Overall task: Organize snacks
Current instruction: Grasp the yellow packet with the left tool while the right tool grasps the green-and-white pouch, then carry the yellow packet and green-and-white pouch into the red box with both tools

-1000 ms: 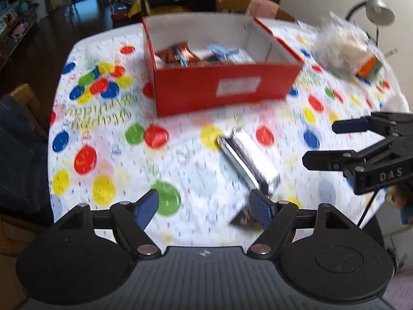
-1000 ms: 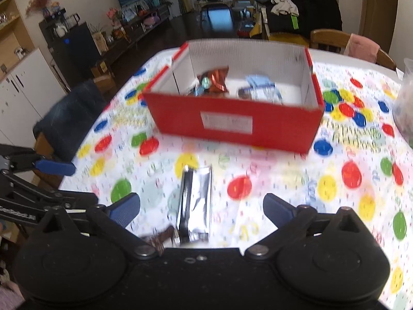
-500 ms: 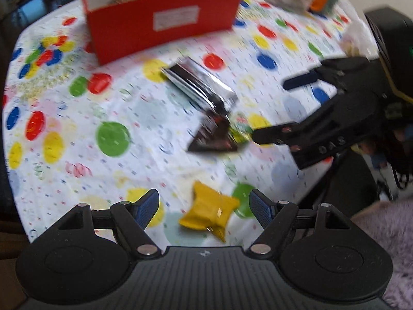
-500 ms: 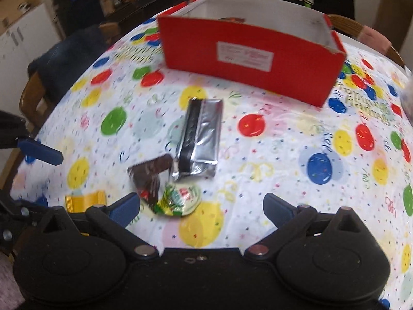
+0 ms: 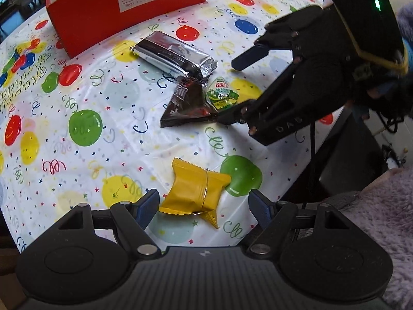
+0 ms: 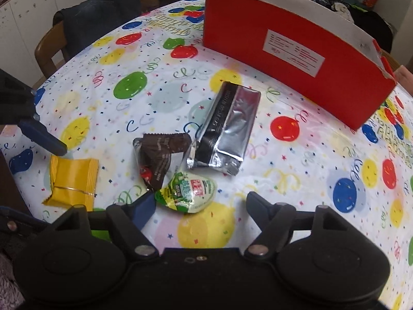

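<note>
The yellow packet (image 5: 197, 191) lies on the worktop (image 5: 108, 139) between your left claw (image 5: 204, 205)'s open fingers, seemingly untouched. Beside it, the green snack (image 6: 188, 192) sits between your right claw (image 6: 200, 204)'s fingers, which have just been closing but still gape; the left tip may touch it.

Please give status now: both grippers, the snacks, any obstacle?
Left gripper open over yellow packet. Right gripper open, was closing, at green snack. Brown packet touches it.
</note>
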The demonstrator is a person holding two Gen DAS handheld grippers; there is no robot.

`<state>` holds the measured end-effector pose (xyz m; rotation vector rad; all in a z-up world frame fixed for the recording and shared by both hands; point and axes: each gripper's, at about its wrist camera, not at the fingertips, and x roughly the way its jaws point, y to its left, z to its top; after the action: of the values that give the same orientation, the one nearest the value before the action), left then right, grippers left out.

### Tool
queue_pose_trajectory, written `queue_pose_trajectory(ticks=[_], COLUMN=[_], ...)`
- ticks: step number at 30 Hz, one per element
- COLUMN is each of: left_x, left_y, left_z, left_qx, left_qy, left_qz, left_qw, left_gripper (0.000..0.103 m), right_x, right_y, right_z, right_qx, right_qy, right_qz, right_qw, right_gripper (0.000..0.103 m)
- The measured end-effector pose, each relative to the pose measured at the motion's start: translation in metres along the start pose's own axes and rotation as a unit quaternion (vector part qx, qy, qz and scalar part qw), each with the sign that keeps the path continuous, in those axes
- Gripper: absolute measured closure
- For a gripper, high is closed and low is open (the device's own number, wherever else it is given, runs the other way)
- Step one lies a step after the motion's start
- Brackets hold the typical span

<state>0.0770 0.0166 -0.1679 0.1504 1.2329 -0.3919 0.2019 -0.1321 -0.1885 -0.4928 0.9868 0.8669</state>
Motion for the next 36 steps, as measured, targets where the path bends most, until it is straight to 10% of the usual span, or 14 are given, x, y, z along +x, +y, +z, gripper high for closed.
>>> queue_pose_trajectory(ticks=[14,36], left_x=[0.007,-0.038], left_y=[0.010,0.057], left_z=[-0.001,0.022], left_qx=[-0.007,-0.133], left_qy=[-0.007,-0.089], left_qz=[0.011,0.023], left_qw=[0.9999,0.9868], left_gripper=[0.063,0.064], right_x=[-0.002,-0.061], right_y=[-0.002,-0.030], right_z=[0.003,0.016], right_qx=[0.008,0.111], right_qy=[-0.008,-0.083], right_qz=[0.019,-0.024], right_qw=[1.000,0.990], right_gripper=[0.058,0.060])
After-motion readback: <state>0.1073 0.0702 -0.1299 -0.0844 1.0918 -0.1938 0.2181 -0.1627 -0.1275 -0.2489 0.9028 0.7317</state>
